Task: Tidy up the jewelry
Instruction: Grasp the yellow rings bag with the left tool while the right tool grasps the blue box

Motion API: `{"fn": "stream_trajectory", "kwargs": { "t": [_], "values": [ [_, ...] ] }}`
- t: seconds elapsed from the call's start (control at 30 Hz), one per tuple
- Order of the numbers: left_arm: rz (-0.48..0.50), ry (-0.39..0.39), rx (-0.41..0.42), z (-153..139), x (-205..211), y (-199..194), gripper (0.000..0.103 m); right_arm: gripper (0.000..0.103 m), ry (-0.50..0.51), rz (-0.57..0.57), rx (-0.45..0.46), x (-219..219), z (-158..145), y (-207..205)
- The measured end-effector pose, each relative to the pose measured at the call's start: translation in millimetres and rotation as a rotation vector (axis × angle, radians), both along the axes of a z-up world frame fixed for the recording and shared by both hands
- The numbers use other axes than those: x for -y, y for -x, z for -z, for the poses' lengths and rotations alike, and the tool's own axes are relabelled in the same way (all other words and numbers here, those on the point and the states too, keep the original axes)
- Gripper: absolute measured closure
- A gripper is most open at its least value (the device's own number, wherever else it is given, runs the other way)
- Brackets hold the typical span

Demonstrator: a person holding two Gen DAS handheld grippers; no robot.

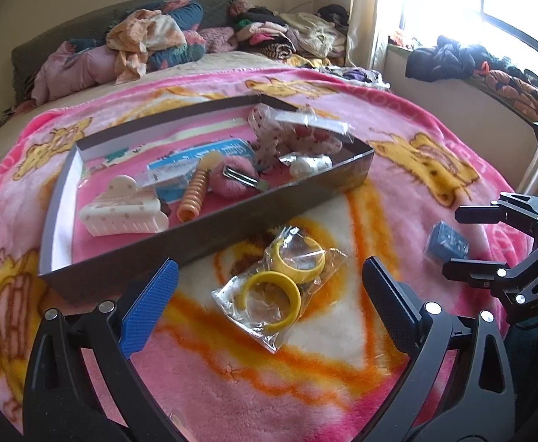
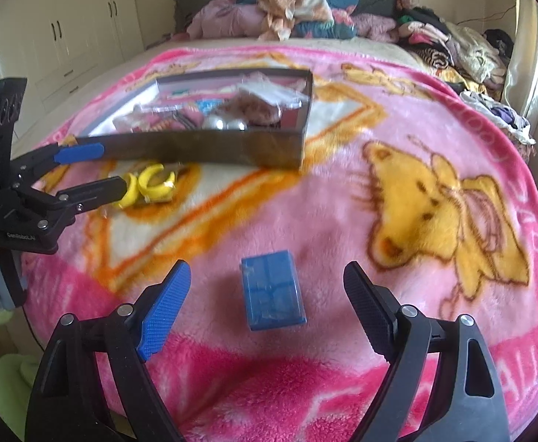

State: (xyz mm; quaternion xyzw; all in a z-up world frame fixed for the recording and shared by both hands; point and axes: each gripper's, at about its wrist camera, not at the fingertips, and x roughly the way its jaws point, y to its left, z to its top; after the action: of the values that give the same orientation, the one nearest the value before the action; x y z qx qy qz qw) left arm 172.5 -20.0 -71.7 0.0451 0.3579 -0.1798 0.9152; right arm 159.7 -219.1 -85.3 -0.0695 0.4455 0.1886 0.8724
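Hovering over the pink blanket (image 1: 342, 386), both grippers stand with fingers wide apart and nothing between the pads. The left gripper (image 1: 269, 291) frames the bag of yellow bangles (image 1: 280, 287), which lies just in front of the dark box's (image 1: 210, 228) near wall, its long axis running diagonally towards that box. The right gripper (image 2: 265, 294) frames the small blue box (image 2: 272, 291), well apart from the dark box on the window side, long axis pointing roughly along the fingers. Each hand is nearer its own item. Inside the dark box: a white claw clip (image 1: 121, 210), an orange spiral piece (image 1: 193, 195), a pink fluffy clip (image 1: 232, 178), and bagged items.
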Motion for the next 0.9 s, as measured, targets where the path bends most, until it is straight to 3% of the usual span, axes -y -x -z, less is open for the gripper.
{"fn": "stream_trajectory", "kwargs": {
  "t": [0.1,0.33,0.5,0.6,0.7,0.77,0.9],
  "values": [
    [0.025,-0.003,-0.014,6.1,3.2,-4.0,0.012,0.029,0.010,-0.024,-0.041,-3.0,7.4,-1.1],
    [0.056,-0.012,-0.056,17.9,11.9,-15.2,0.016,0.072,0.002,-0.066,-0.087,-6.7,13.7,-1.6],
    [0.074,-0.030,-0.079,24.4,15.1,-15.8,0.026,0.072,-0.018,-0.074,-0.078,-8.7,9.5,0.0],
    [0.067,-0.044,-0.079,25.2,13.3,-15.3,0.042,0.072,-0.037,-0.091,-0.061,-12.9,4.1,2.3],
    [0.067,-0.032,-0.080,23.8,8.6,-14.3,0.048,0.072,-0.054,-0.106,-0.035,-19.2,-2.8,4.3],
    [0.074,-0.018,-0.074,21.8,6.6,-12.3,0.060,0.072,-0.057,-0.111,-0.021,-22.8,-6.0,4.4],
    [0.084,-0.005,-0.068,18.1,6.0,-7.3,0.060,0.072,-0.071,-0.106,0.000,-25.8,-11.1,2.1]
  ]
}}
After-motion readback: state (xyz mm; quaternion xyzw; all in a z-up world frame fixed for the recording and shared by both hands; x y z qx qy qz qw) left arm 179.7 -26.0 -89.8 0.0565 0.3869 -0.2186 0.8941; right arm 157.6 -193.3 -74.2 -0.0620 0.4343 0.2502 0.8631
